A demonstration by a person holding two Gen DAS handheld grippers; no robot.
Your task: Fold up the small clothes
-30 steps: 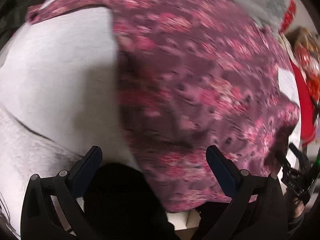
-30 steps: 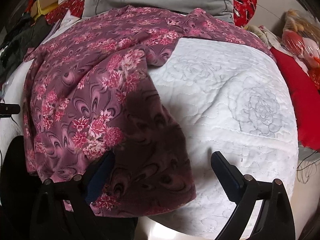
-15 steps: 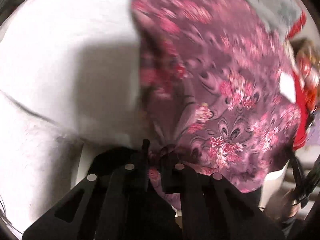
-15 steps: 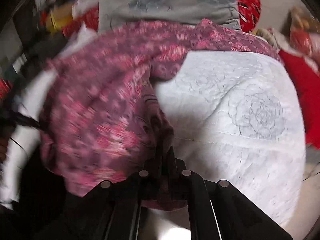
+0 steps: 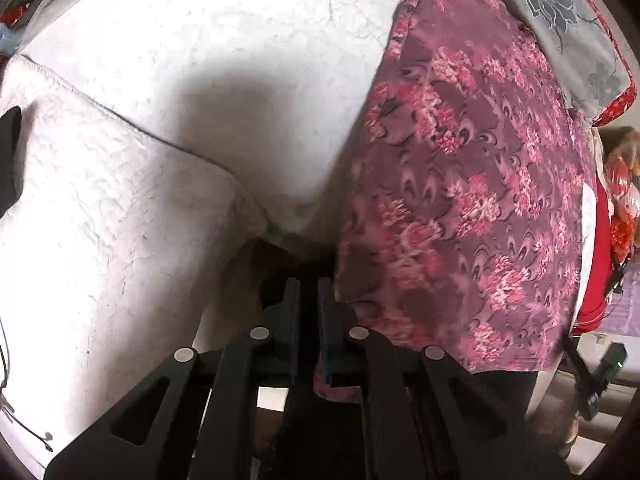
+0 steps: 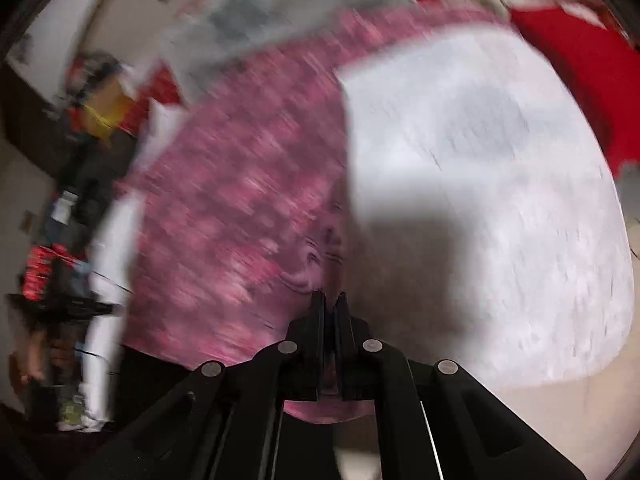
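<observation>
Garment (image 5: pixel 472 200) on quilt (image 5: pixel 200 80), pillow (image 5: pixel 560 8) behind

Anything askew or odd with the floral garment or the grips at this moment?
Nothing stands out. Both the left hand-held gripper and right hand-held gripper are shut on the floral garment, which drapes over the white quilt. The right wrist view is motion-blurred.

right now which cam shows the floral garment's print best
Left wrist: the floral garment is sharp there, petals and swirls readable. Right wrist shows the same cloth only as a pink motion-blurred smear.
</observation>
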